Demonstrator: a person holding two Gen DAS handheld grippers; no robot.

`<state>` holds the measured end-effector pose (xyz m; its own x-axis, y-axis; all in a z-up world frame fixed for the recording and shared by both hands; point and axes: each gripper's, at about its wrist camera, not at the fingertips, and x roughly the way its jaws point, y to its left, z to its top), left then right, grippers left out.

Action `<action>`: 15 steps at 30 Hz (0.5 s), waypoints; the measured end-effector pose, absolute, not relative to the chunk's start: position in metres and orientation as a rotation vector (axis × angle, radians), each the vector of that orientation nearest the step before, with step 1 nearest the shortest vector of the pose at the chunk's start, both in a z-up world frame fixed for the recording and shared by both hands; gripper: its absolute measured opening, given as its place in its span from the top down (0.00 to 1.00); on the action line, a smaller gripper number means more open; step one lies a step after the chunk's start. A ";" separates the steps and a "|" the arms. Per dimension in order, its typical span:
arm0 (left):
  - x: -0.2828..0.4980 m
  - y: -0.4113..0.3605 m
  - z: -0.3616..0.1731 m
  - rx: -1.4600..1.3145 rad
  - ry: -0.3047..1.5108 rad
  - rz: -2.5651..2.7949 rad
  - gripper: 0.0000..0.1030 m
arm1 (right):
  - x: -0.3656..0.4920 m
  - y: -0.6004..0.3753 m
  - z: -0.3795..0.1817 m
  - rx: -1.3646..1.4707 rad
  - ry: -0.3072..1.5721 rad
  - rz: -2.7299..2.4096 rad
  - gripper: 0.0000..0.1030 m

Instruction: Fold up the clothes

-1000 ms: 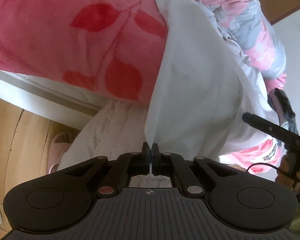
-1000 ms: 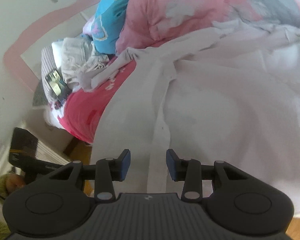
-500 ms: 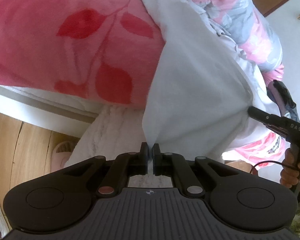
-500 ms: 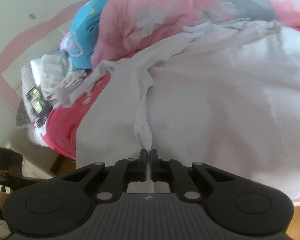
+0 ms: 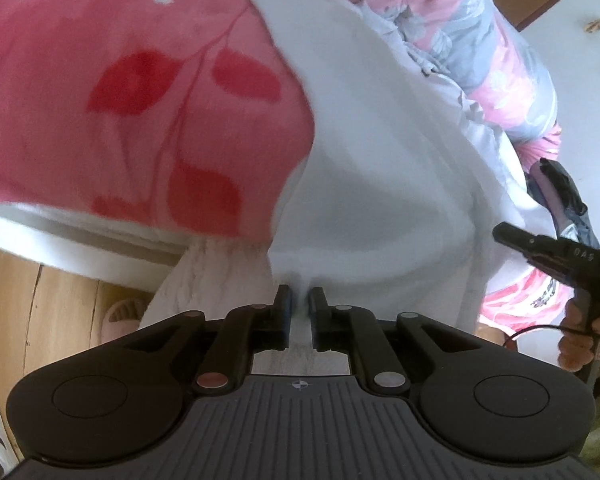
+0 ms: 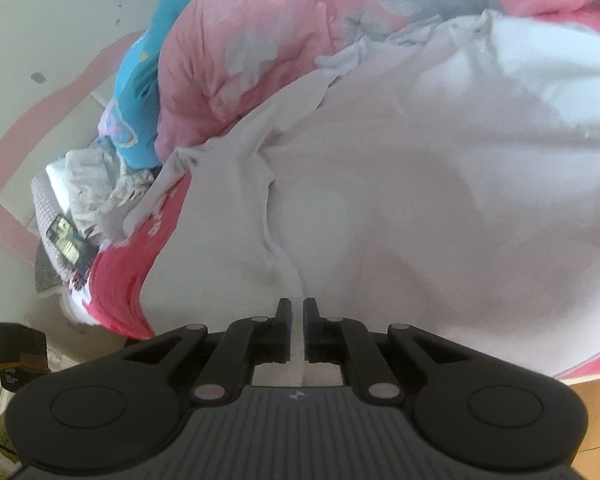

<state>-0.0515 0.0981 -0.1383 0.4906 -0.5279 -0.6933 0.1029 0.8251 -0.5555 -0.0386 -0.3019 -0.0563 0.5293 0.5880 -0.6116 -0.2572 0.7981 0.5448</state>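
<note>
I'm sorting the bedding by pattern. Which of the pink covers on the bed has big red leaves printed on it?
The fuzzy pink blanket hanging over the bed's edge, beside the white garment. The puffy pink quilt behind shows pale grey-and-white leaves instead.

two matte black handheld grippers, near twins

the left gripper (image 5: 299, 312) had a ribbed black body with a small crosshair mark at 12 o'clock, round raised discs at 9 and 3, two linkage arms with metal rivets, one rivet reddish, and blue-faced pads. the right gripper (image 6: 297, 320) matched it, all rivets silver. seen from the left camera, its side bore pale lettering, and a thin black cable looped by the hand (image 5: 584, 340).
</note>
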 end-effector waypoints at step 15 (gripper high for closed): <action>0.023 0.088 -0.109 -0.451 0.789 -0.399 0.90 | 0.150 -0.248 -0.037 0.655 0.947 0.634 0.67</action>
